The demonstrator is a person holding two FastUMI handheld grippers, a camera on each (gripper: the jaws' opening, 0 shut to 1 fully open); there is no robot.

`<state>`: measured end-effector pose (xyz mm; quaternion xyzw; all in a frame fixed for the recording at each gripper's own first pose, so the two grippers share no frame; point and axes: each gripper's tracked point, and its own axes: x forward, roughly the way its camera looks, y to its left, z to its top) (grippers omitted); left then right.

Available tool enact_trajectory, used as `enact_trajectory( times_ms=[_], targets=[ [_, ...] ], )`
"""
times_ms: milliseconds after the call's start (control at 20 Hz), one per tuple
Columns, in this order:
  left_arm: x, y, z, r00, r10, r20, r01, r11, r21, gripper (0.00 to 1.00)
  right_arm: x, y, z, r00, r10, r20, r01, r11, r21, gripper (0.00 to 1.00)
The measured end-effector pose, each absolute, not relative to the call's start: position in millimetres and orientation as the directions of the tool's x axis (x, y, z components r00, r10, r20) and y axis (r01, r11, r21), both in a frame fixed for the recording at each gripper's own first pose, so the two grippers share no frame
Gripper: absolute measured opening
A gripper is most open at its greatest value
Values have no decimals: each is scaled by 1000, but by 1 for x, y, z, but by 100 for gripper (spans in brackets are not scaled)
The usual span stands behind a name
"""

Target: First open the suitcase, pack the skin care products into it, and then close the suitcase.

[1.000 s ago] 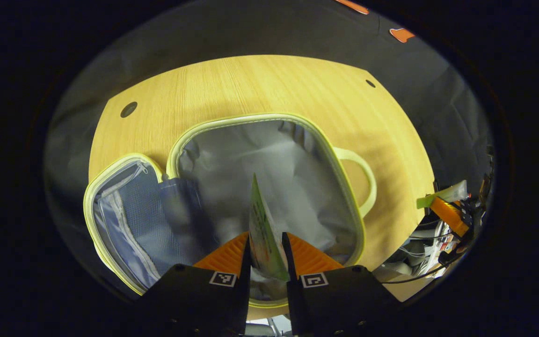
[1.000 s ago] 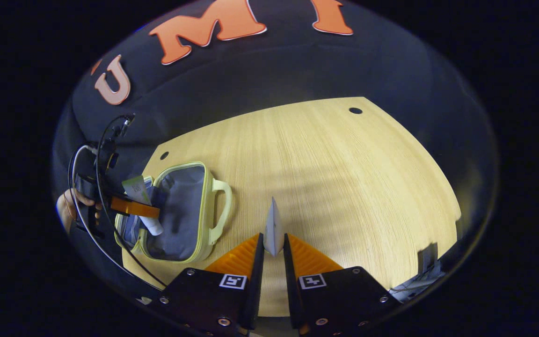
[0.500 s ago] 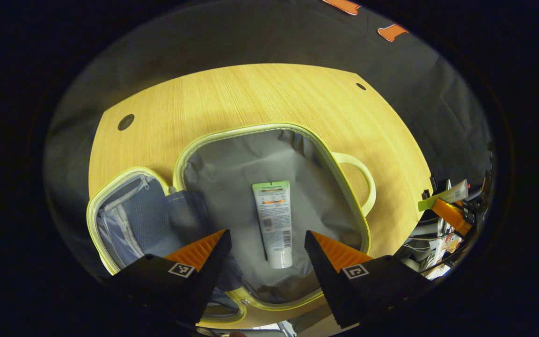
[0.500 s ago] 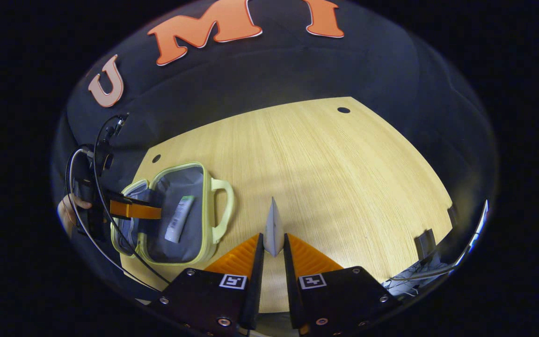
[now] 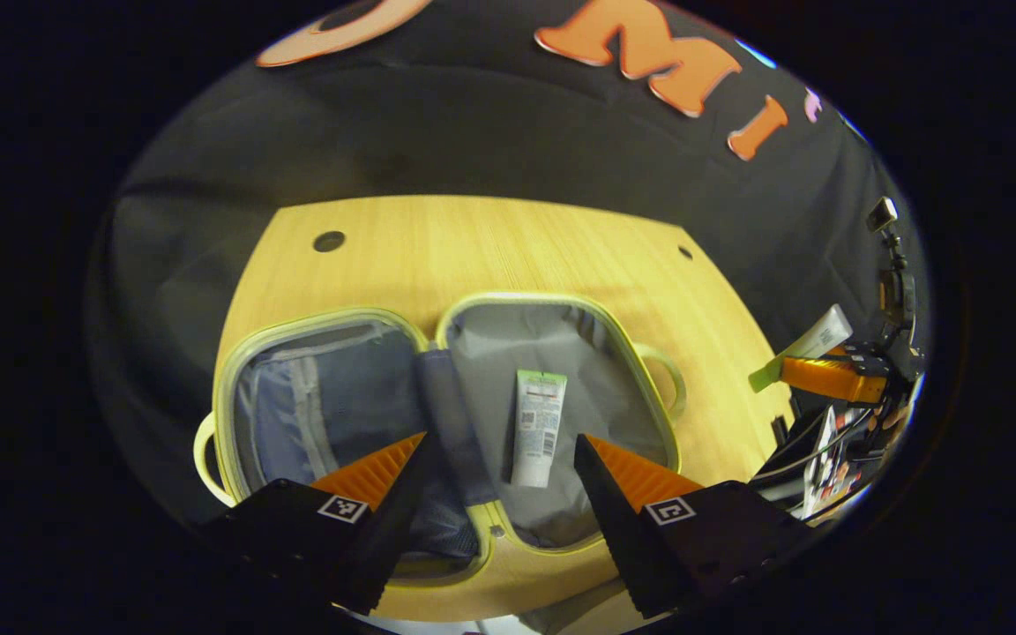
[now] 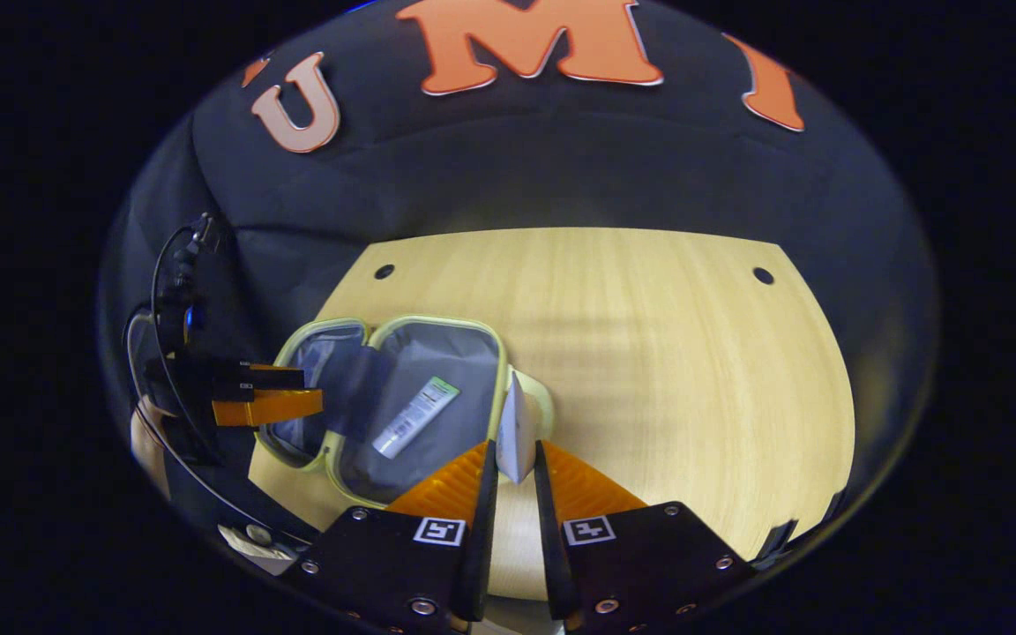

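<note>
The pale wooden table [image 6: 649, 353], with small round holes near its far corners, stands against black cloth. On it the pale green suitcase with grey lining [image 5: 561, 353] lies open at the lower centre of the left gripper view, a white tube of skin care cream [image 5: 537, 428] flat inside. My left gripper [image 5: 499, 476] is spread wide above it. My right gripper [image 6: 514, 481] pinches a second white tube [image 6: 515, 432], beside the suitcase handle.

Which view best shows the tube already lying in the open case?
The left gripper view: the tube lies flat in the suitcase, near the middle of the view, between the open left tongs. The right gripper view shows the tube smaller and farther off, at an angle.
</note>
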<state>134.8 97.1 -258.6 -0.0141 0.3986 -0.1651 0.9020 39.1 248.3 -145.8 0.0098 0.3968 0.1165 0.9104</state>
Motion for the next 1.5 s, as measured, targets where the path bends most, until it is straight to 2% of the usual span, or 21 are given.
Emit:
enact_trajectory(
  times_ms=[250,450,600,750,1100,1200,1350,1500],
  targets=[
    [105,159,-229,753,-207,-625,120,977,-178,98,74,307,-144,571,322,-756,-320,934,156,27],
    [61,189,-215,787,-89,-610,-29,983,-181,98,81,354,-177,446,372,-814,-379,903,204,27],
    [26,215,-196,789,-28,-614,-122,972,-201,98,73,351,-230,332,280,-901,-415,901,127,27],
    [10,251,-204,781,11,-624,-188,958,-218,98,64,348,-268,254,213,-943,-430,899,87,27],
    [1,269,-226,765,41,-643,-255,936,-244,98,78,335,-277,265,165,-950,-368,928,58,30],
    [4,269,-228,763,33,-645,-260,930,-259,98,75,339,-278,256,192,-947,-369,925,87,45],
    [8,269,-229,763,22,-646,-258,927,-273,98,77,343,-274,288,220,-932,-372,922,103,88],
    [19,274,-234,767,18,-641,-260,923,-285,98,80,357,-266,316,285,-905,-367,916,161,95]
  ],
)
